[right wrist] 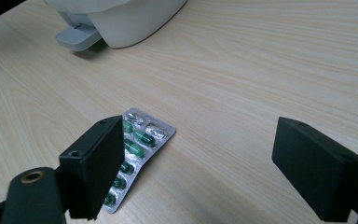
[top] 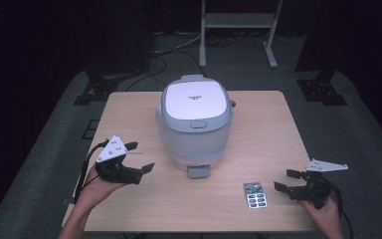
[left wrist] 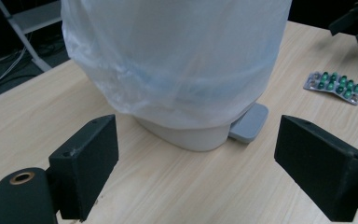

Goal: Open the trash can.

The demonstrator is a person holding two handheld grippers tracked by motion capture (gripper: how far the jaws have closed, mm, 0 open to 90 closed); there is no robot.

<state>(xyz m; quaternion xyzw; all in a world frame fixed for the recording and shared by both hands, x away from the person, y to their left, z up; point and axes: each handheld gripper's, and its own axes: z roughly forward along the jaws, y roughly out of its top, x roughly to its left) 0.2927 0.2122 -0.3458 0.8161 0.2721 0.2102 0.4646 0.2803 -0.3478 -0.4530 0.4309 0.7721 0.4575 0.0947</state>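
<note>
A small white pedal bin point(top: 195, 124) with a grey-rimmed lid and a clear plastic liner point(left wrist: 177, 60) stands at the middle of the wooden table point(top: 258, 124). Its grey foot pedal point(top: 198, 172) points toward me. A silver blister pack of green capsules point(top: 255, 194) lies flat near the front right. My left gripper point(top: 140, 157) hovers open just left of the bin, aimed at its base. My right gripper point(top: 284, 180) is open a short way right of the blister pack, whose near end point(right wrist: 140, 140) sits beside the left jaw.
The table stands on grey carpet. A white metal stand point(top: 238, 30) and cables point(top: 174, 50) sit on the floor behind it, with black tripod bases point(top: 323, 89) at both back corners. Bare tabletop lies right of the bin and along the front edge.
</note>
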